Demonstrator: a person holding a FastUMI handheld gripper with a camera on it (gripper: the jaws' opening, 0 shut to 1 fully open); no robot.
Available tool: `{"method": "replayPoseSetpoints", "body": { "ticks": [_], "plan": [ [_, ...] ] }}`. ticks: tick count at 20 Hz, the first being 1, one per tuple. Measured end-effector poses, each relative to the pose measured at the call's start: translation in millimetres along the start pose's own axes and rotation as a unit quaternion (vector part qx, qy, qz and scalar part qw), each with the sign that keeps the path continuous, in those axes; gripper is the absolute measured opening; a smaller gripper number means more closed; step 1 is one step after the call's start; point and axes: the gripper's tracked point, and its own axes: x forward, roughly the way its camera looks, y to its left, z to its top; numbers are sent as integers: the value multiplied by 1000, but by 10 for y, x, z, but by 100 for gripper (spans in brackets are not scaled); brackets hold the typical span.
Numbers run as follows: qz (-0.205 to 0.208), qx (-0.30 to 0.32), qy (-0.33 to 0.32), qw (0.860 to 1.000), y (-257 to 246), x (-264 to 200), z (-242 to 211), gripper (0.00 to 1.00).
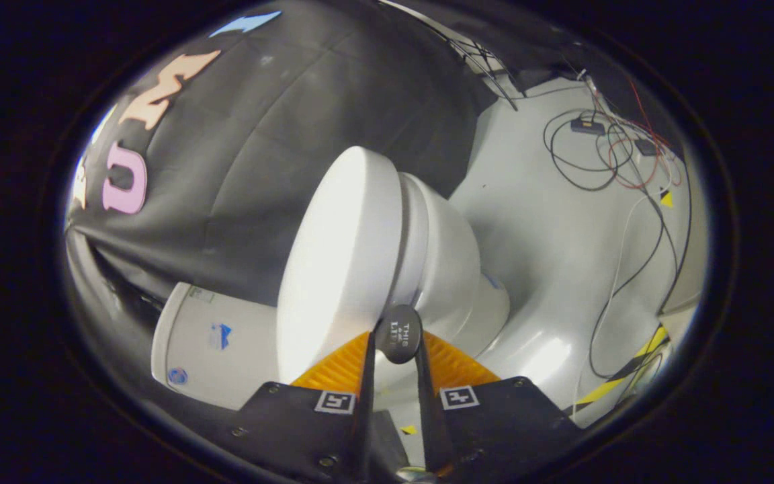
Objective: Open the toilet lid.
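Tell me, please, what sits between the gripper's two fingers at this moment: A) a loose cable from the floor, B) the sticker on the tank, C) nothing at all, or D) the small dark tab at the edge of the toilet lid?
D: the gripper has both fingers closed against the small dark tab that sticks out from the rim of the white toilet lid, while the cables lie far off on the floor.

Non-task items: pale grey floor (548, 228), glossy; loose cables (602, 161), black, red and white, looped and trailing across it; two small dark boxes (587, 126) joined to the cables; yellow-and-black striped tape (622, 373) on floor; small yellow triangle marker (666, 199); black cloth wall (306, 121), creased
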Motion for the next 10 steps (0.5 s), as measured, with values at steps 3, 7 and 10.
{"method": "replayPoseSetpoints", "body": {
  "ticks": [3,7,10],
  "plan": [
    [13,6,-10,1000,-23,342,21,31],
    [16,15,-13,1000,58,-17,49,3],
    [18,46,-9,999,-3,8,54,3]
  ]
}}
